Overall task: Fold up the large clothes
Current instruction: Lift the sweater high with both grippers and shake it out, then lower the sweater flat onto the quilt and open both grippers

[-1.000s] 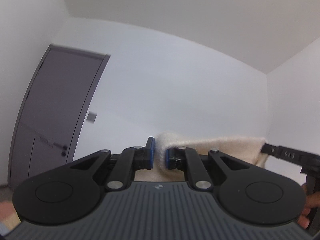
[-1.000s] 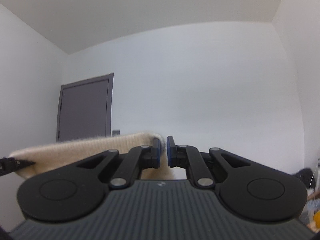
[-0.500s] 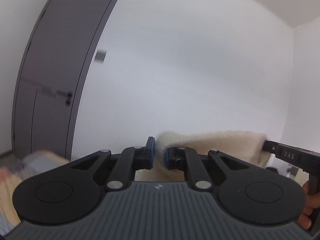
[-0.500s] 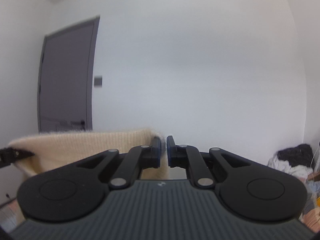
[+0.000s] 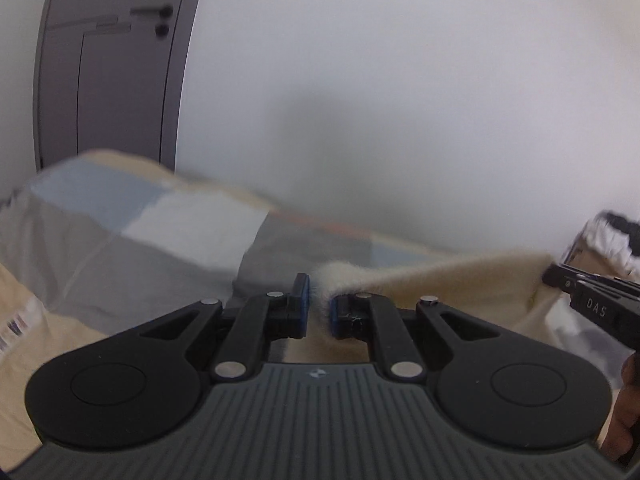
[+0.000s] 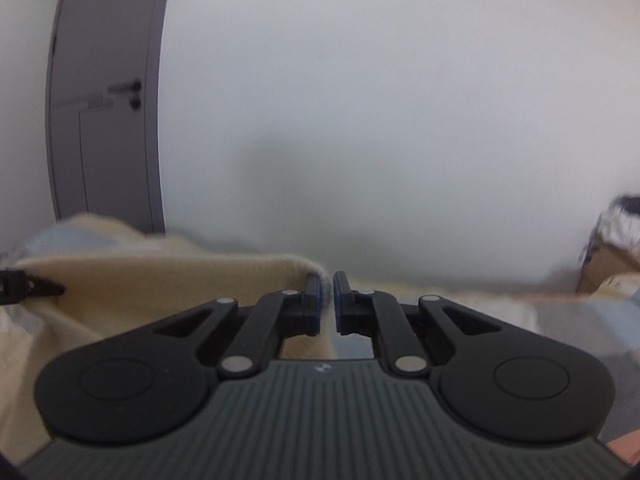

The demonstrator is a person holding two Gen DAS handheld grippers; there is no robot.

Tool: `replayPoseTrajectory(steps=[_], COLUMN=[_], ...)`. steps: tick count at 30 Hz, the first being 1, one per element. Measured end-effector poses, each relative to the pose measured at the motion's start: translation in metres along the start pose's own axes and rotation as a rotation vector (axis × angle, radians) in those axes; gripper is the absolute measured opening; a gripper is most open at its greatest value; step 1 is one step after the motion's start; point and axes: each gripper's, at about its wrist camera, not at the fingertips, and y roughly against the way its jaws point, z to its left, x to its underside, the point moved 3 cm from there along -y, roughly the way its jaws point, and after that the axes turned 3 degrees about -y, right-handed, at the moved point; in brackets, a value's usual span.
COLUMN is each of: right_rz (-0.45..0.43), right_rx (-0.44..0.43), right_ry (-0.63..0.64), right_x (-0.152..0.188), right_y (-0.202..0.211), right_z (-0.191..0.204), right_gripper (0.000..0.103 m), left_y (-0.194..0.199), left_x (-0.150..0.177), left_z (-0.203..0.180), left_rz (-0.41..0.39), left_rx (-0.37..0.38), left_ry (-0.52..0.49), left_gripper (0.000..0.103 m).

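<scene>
Garment: fuzzy cream knitted garment (image 5: 448, 284) stretched between both tools above a bed, its top edge taut from one to the other.
Left gripper (image 5: 319, 307): black two-finger tool, blue pads clenched on one corner of the cream knit.
Right gripper (image 6: 327, 304): matching black tool, jaws pinched tight on the opposite corner (image 6: 298, 266).
Bedding: patchwork bedcover in grey, blue and beige (image 5: 132, 236) spread below.
Backdrop: grey door (image 6: 104, 112) set in a white wall (image 5: 400, 80); everything motion-blurred.
</scene>
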Motion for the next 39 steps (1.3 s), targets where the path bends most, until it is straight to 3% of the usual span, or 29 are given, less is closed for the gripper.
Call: replayPoseTrajectory(steps=[7, 13, 16, 17, 18, 19, 20, 22, 28, 39], right_rz=[0.210, 0.271, 0.273, 0.278, 0.279, 0.276, 0.271, 0.252, 0.189, 0.098], right_rx=[-0.008, -0.019, -0.036, -0.046, -0.048, -0.049, -0.052, -0.066, -0.099, -0.111], right_ry=[-0.062, -0.052, -0.058, -0.062, -0.063, -0.061, -0.059, -0.069, -0.076, -0.022], right_x=[0.051, 0.065, 0.054, 0.052, 0.051, 0.050, 0.048, 0.044, 0.029, 0.026], right_y=[-0.055, -0.067, -0.054, -0.049, -0.047, -0.041, -0.034, -0.015, 0.058, 0.245], right_z=[0.016, 0.025, 0.022, 0.021, 0.022, 0.022, 0.022, 0.021, 0.020, 0.026], right_gripper=[0.011, 0.015, 0.015, 0.015, 0.015, 0.021, 0.038, 0.062, 0.062, 0.062], left_y=[-0.075, -0.083, -0.069, -0.057, -0.043, -0.031, -0.022, -0.001, 0.087, 0.272], left_x=[0.041, 0.041, 0.036, 0.033, 0.030, 0.028, 0.026, 0.025, 0.026, 0.054], left_z=[0.028, 0.031, 0.030, 0.027, 0.024, 0.021, 0.019, 0.015, -0.002, -0.025], left_rz=[0.202, 0.256, 0.261, 0.248, 0.234, 0.218, 0.209, 0.198, 0.126, 0.065], left_rx=[-0.010, -0.004, 0.028, 0.042, 0.044, 0.042, 0.041, 0.051, 0.055, 0.087], left_ry=[0.035, 0.025, 0.077, 0.099, 0.104, 0.095, 0.081, 0.078, 0.026, 0.032], left_gripper=[0.013, 0.015, 0.042, 0.060, 0.068, 0.069, 0.069, 0.069, 0.069, 0.069])
